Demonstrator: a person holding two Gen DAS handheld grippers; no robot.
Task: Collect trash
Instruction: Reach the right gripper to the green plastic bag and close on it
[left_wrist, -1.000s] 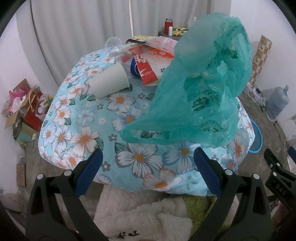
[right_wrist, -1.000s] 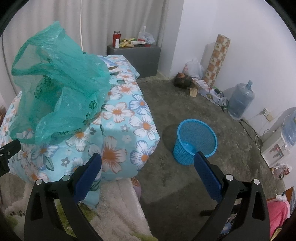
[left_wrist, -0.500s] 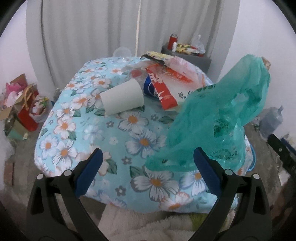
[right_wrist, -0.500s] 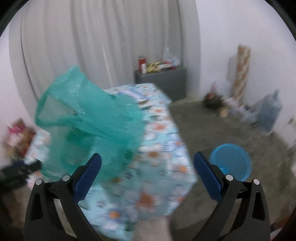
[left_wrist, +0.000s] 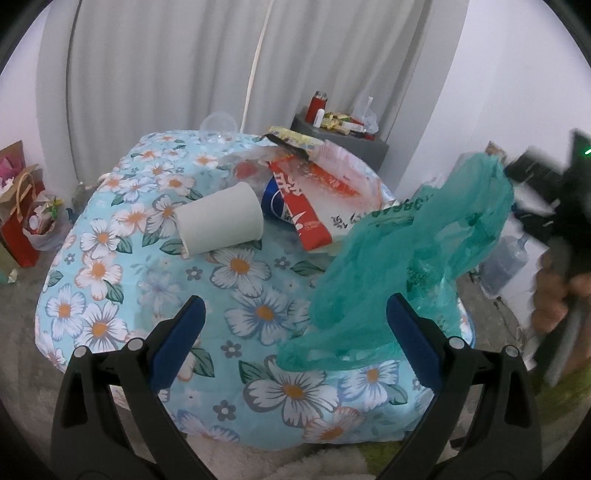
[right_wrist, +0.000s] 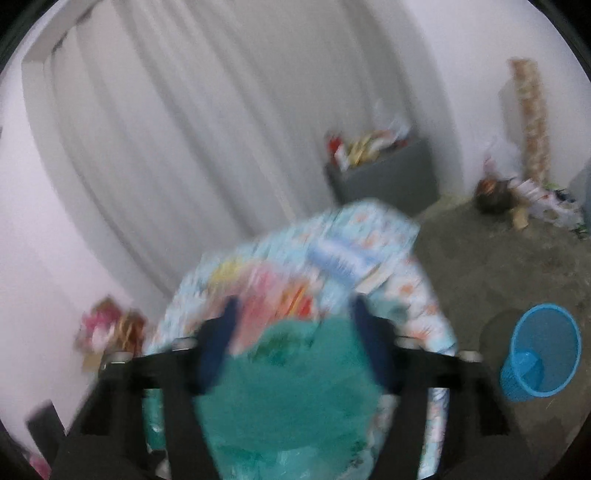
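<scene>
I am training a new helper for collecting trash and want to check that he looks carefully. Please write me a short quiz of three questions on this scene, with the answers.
1. True or false: the cup stands upright on the cloth.
2. Where is the blue basket? A: on the cloth. B: on the floor. C: inside a bag.
3. Fill in one word: the left claw is ____, with nothing between its pads.

Key
1. False: the cup lies on its side.
2. B.
3. Open.
</scene>
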